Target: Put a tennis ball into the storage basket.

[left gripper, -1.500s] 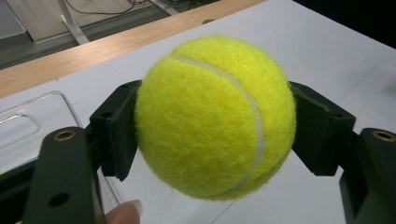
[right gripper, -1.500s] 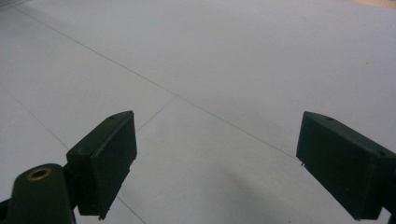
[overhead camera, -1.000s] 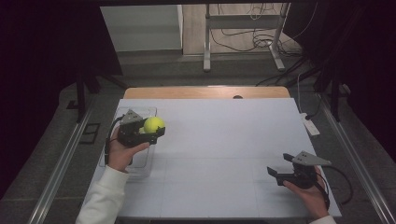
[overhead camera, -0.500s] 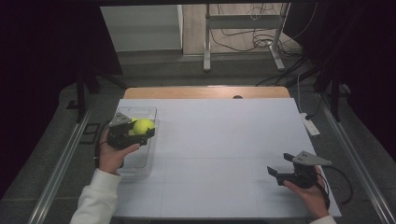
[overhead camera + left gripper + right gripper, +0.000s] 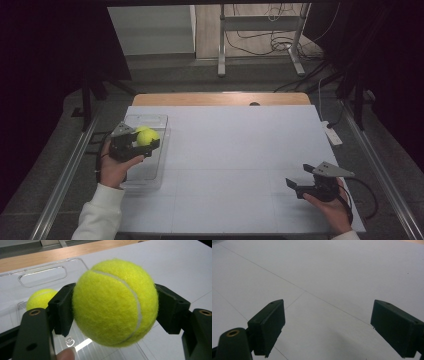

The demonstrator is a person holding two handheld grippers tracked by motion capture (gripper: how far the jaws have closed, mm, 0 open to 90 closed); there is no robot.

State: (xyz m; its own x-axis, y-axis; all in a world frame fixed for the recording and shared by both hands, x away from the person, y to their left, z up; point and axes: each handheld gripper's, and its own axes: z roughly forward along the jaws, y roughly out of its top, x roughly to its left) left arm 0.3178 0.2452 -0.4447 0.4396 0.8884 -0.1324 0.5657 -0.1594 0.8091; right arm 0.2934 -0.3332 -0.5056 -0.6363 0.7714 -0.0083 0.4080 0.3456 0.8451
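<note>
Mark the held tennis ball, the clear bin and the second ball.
held tennis ball point(image 5: 115, 302), left gripper view, felt middle.
clear bin point(image 5: 150, 120), high view, far rim.
second ball point(image 5: 40, 300), left gripper view, visible top.

left gripper clamped; right gripper jaws wide apart.

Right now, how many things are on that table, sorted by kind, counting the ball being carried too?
Tennis balls: 2, one held in the left gripper as the held ball, the other ball lying in the clear bin.
Clear bin: 1.
Grippers: 2, the left one and the right gripper, whose jaws stand apart over the bare table.
Total: 5.
</note>
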